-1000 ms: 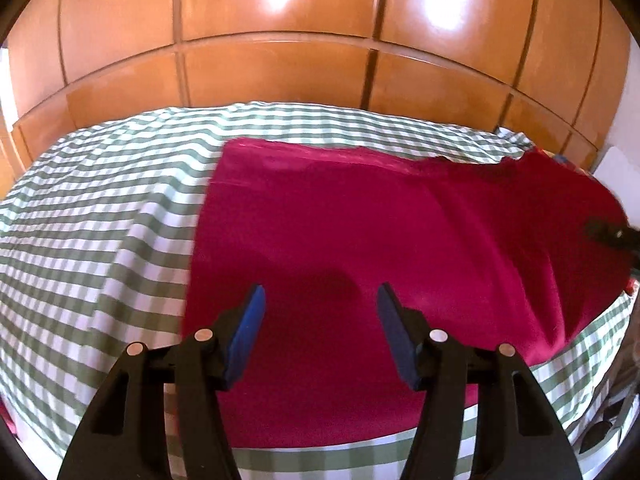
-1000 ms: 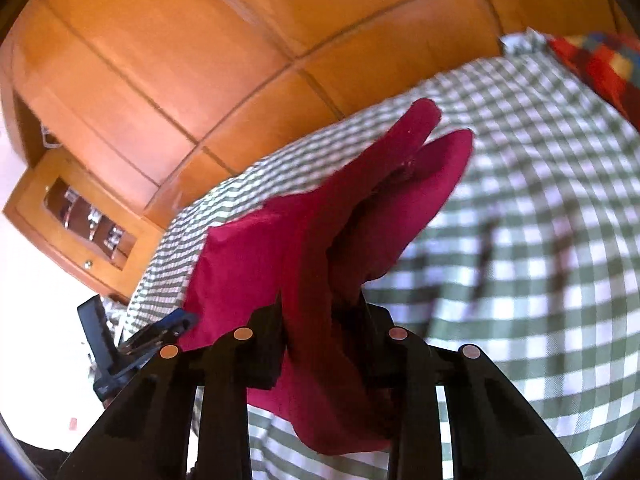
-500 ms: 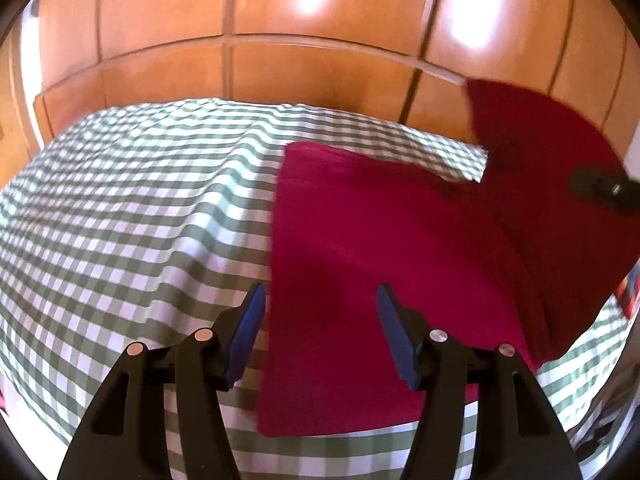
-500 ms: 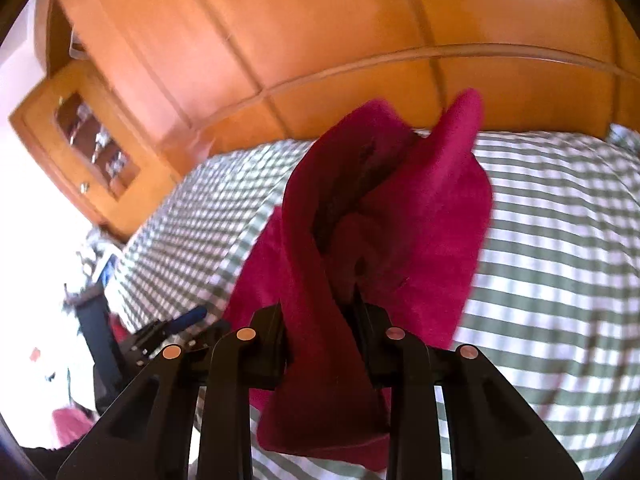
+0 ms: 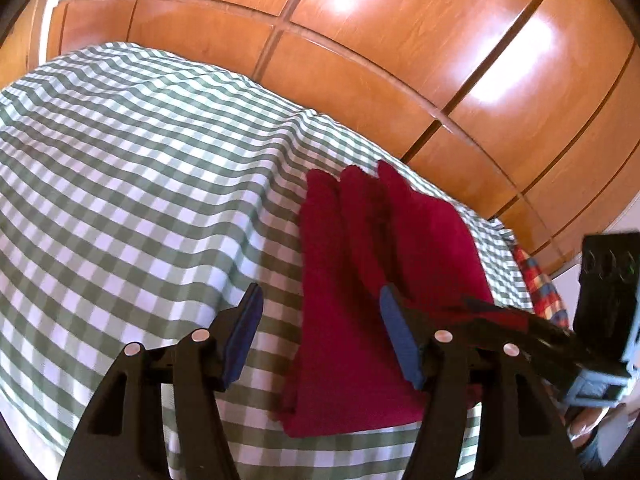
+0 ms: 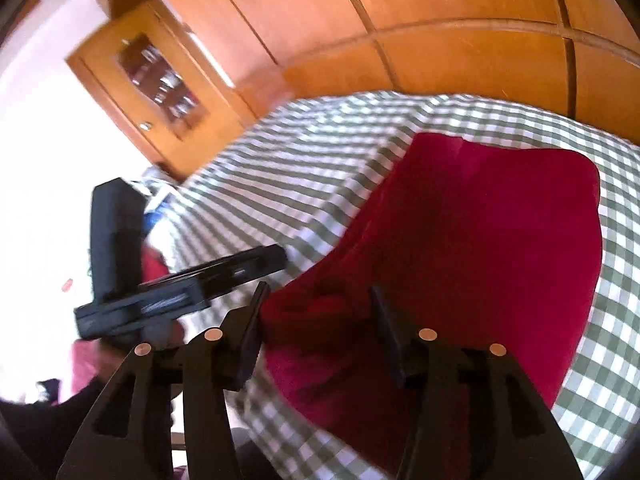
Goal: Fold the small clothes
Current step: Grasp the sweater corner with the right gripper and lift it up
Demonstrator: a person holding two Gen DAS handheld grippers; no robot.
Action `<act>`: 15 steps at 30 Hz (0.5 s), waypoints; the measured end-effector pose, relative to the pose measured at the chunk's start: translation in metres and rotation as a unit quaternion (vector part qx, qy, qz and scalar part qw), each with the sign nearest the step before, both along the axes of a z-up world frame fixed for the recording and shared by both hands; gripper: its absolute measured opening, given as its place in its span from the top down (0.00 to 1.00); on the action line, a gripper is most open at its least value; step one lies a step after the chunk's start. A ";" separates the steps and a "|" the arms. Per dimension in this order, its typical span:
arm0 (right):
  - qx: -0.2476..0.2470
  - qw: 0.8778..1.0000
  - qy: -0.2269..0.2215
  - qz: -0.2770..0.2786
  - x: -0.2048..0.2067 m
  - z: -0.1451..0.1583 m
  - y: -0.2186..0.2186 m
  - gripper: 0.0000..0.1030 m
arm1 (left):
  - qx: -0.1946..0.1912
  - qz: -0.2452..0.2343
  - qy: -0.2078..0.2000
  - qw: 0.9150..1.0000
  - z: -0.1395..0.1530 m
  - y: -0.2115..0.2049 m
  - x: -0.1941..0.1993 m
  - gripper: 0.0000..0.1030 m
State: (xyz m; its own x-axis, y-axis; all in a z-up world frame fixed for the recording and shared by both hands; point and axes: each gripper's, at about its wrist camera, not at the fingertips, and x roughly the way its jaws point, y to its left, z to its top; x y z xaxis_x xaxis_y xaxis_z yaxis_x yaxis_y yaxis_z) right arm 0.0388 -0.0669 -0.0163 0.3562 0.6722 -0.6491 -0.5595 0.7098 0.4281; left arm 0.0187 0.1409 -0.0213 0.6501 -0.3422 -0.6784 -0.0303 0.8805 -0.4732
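A dark red cloth (image 5: 360, 280) lies folded in long layers on the green-checked bedspread (image 5: 140, 200). My left gripper (image 5: 320, 328) hovers open over its near left edge, with nothing between the blue pads (image 5: 244, 328). The right gripper (image 5: 516, 320) reaches in from the right, low over the cloth. In the right wrist view the red cloth (image 6: 480, 240) lies flat under my right gripper (image 6: 320, 320). Its jaws are opening, and a bunched fold sits between them without being pressed. The left gripper (image 6: 180, 292) shows at the left.
Glossy wooden wardrobe panels (image 5: 400, 60) rise behind the bed. A wooden cabinet with a glass door (image 6: 160, 80) stands at the far left. A multicoloured plaid fabric (image 5: 540, 284) lies at the bed's right edge. Checked bedspread stretches to the left of the cloth.
The right gripper carried the lifted end of the red cloth across, lowered it onto the rest and let go. The cloth now lies narrower. The left gripper swung towards the cloth's left edge.
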 end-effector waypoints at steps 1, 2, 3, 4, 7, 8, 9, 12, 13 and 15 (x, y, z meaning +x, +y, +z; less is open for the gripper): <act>0.014 1.000 0.005 0.000 -0.002 0.001 -0.004 0.51 | -0.006 -0.005 0.000 1.000 0.001 -0.003 0.003 0.38; 0.027 1.000 0.006 -0.003 -0.005 0.003 -0.008 0.51 | -0.015 -0.012 -0.001 1.000 0.002 -0.005 0.003 0.36; 0.036 0.999 0.001 -0.010 -0.011 0.004 -0.021 0.51 | -0.024 -0.019 -0.001 1.000 0.002 -0.007 0.006 0.31; 0.038 0.999 -0.003 -0.018 -0.015 0.006 -0.025 0.51 | -0.035 -0.026 0.001 0.999 0.002 -0.010 0.009 0.26; 0.044 0.998 -0.004 -0.049 -0.028 0.004 -0.052 0.51 | -0.059 -0.045 0.009 0.997 0.000 -0.017 0.020 0.25; 0.043 0.997 -0.007 -0.062 -0.033 0.002 -0.062 0.51 | -0.067 -0.052 0.012 0.996 -0.001 -0.017 0.024 0.24; 0.042 0.997 -0.007 -0.068 -0.036 0.002 -0.068 0.51 | -0.076 -0.058 0.017 0.995 -0.002 -0.018 0.028 0.22; 0.033 0.996 -0.006 -0.085 -0.046 -0.006 -0.083 0.51 | -0.110 -0.067 0.045 0.991 -0.010 -0.021 0.044 0.21; 0.026 0.996 -0.006 -0.087 -0.049 -0.008 -0.084 0.51 | -0.119 -0.071 0.050 0.989 -0.012 -0.022 0.048 0.21; 0.012 0.996 -0.011 -0.087 -0.054 -0.012 -0.083 0.51 | -0.130 -0.075 0.059 0.987 -0.014 -0.024 0.056 0.21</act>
